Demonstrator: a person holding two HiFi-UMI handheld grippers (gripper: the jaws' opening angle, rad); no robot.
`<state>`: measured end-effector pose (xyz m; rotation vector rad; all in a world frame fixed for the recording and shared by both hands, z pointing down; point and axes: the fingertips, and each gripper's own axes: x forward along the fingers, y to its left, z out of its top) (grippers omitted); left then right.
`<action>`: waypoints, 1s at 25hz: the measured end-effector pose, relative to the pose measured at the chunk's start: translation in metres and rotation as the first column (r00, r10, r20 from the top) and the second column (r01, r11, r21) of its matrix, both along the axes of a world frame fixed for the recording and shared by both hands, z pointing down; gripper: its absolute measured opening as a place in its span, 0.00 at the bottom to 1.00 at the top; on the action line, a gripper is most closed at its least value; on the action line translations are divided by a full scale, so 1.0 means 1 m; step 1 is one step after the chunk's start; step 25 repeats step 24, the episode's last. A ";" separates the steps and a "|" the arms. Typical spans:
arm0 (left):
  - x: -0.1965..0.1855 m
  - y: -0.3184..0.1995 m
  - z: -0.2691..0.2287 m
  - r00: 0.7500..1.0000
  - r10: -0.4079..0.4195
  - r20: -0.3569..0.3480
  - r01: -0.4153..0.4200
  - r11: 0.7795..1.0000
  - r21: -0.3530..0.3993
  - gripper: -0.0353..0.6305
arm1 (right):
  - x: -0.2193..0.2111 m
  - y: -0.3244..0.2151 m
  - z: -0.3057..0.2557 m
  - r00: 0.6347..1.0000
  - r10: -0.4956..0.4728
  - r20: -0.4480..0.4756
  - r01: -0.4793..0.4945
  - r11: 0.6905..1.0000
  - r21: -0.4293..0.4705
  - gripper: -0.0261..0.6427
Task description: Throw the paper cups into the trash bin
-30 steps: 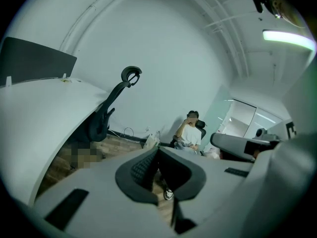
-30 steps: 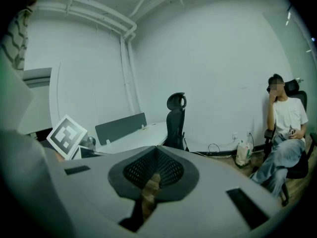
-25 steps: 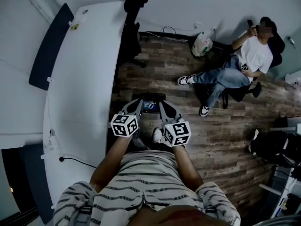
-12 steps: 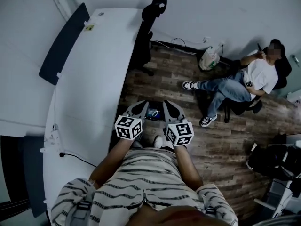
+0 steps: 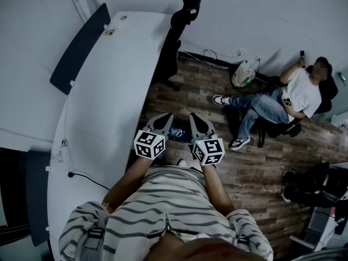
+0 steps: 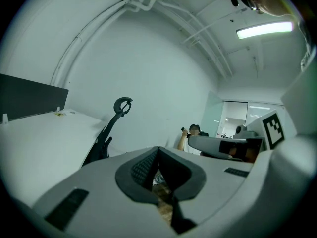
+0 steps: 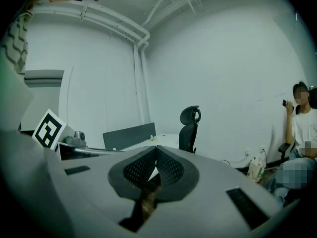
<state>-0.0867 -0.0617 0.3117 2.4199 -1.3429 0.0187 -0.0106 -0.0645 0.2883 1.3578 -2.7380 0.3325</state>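
The left tool [image 5: 163,121] and the right tool [image 5: 195,121] are held side by side, nearly level, above the wooden floor [image 5: 255,167], just beside the white counter [image 5: 109,91]. Both tools are closed, and nothing is gripped between their jaws. What looks like the trash bin [image 5: 176,133], dark and with something bluish inside, is seen on the floor between their tips.

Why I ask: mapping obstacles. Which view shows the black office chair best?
Right gripper view: the office chair shows upright and sharp, headrest and back distinct. Head view foreshortens it from above; left gripper view gives a thin side silhouette.
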 end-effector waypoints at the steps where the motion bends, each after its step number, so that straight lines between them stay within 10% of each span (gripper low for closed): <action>1: 0.000 0.000 0.000 1.000 0.000 0.002 0.000 1.000 0.002 0.09 | 0.000 0.000 0.000 1.000 -0.001 -0.001 0.001 1.000 0.002 0.06; 25: 0.008 -0.016 -0.011 1.000 0.010 0.023 -0.011 0.998 0.067 0.09 | 0.007 -0.023 -0.003 1.000 0.009 0.019 -0.009 0.999 0.038 0.06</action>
